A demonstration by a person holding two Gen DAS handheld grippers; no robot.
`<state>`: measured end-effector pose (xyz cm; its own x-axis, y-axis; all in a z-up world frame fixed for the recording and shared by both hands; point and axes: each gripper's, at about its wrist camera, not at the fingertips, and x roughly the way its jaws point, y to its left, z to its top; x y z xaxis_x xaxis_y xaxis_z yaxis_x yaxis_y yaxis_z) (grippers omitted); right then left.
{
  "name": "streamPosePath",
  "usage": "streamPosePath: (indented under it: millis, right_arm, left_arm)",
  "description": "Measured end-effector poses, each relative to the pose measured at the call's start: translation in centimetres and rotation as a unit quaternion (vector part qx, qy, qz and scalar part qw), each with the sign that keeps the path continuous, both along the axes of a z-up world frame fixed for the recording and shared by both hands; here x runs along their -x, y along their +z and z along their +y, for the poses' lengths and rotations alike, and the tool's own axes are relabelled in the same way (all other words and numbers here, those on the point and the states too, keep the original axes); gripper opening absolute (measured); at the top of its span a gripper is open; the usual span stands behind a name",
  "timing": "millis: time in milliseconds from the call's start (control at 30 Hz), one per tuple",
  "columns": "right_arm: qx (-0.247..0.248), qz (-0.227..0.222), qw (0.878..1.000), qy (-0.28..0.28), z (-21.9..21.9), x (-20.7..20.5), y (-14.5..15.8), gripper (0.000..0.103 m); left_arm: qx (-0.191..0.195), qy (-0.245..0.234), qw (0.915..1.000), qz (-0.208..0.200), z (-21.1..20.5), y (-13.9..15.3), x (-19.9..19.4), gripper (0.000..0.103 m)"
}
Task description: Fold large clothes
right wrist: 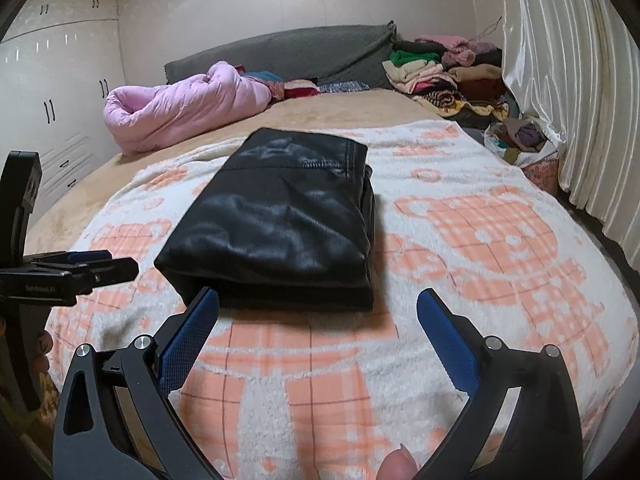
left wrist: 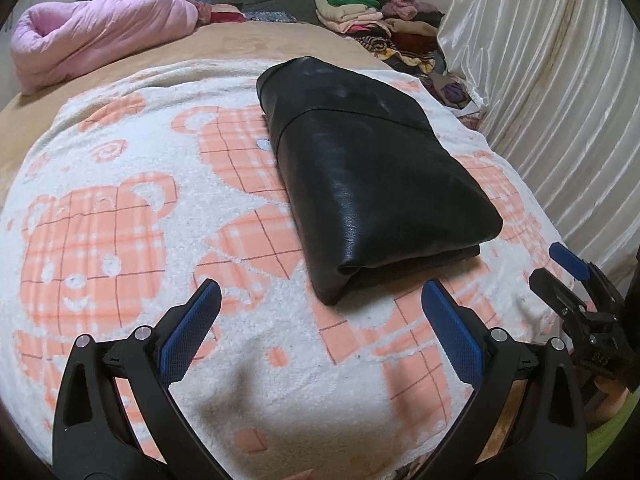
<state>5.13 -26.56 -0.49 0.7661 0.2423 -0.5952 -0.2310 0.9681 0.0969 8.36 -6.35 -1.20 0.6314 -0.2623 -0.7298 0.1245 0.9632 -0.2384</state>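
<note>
On a bed spread with a white-and-orange bear-print blanket [left wrist: 132,216], a black leather jacket [left wrist: 372,184] lies folded into a thick rectangle, with the pink quilt [left wrist: 100,36] bundled far off at the left near the headboard. The left tongs [left wrist: 320,308] hang with their blue pads wide apart just short of the jacket's near corner, gripping nothing; the right tongs [right wrist: 318,312], likewise spread and empty, sit at the jacket's near edge, one pad seemingly touching or nearly touching the lower layer. The fold looks finished or close to it. The risk now lies in the material: slick, springy leather may slide open if a pad nudges the loose near edge, or if only the top layer is pinched on a lift. At far right, heaped clothes [left wrist: 372,20] crowd the satin curtain [left wrist: 560,80].
</note>
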Motion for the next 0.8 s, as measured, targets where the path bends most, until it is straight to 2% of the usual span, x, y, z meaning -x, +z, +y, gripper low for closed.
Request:
streamPosePath:
  millis: [800]
  right_arm:
    - [-0.006,0.01,1.0,0.011,0.43,-0.14,-0.19,0.099]
  left_arm:
    - [-0.012,0.01,0.9999,0.007,0.16,-0.41,0.07,0.094]
